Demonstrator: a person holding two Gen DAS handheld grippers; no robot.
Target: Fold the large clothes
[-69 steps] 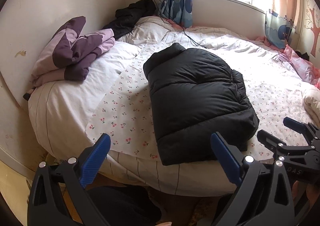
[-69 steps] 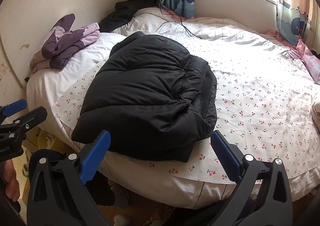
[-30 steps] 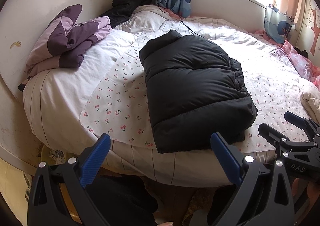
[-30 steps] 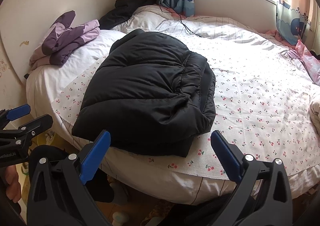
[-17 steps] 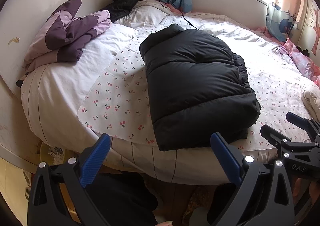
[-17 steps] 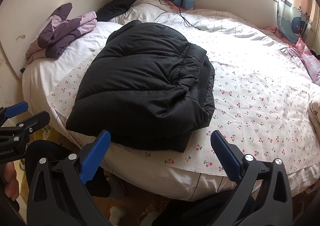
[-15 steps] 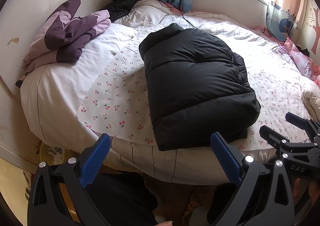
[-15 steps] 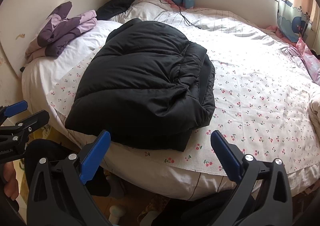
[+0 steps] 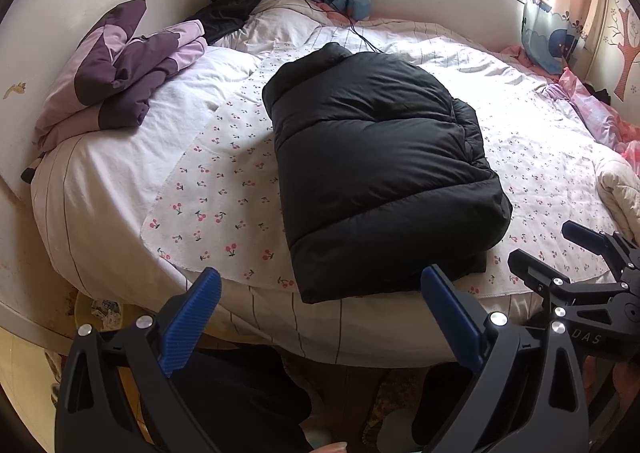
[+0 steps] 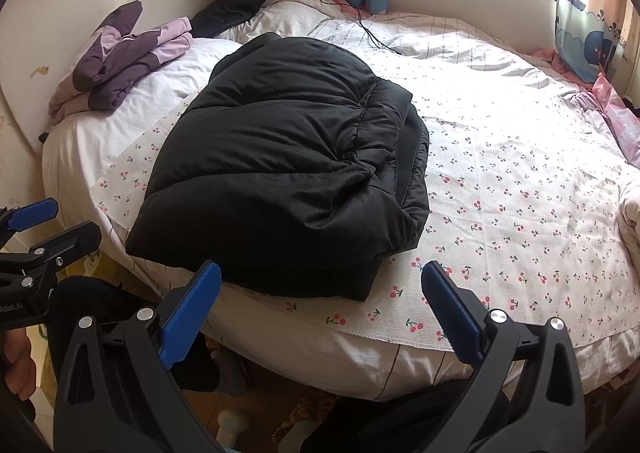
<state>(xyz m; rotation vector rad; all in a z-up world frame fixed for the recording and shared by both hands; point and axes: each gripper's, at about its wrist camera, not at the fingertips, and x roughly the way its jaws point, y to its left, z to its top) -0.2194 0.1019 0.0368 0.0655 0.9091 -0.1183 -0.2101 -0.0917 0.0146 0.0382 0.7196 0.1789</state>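
Both wrist cameras look from beyond the bed's (image 9: 100, 213) near edge, slightly downward toward the window wall. Both share the folded black puffer jacket (image 9: 380, 169), lying centre-right in the left view and centre-left in the right.

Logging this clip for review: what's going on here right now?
A person holds a two-finger tool in each hand at the foot of a bed. A black puffer jacket lies folded into a bundle on the cherry-print sheet. Both the left tool and the right tool are open, holding nothing, short of the jacket's near edge. A purple garment sits folded at the bed's far left.
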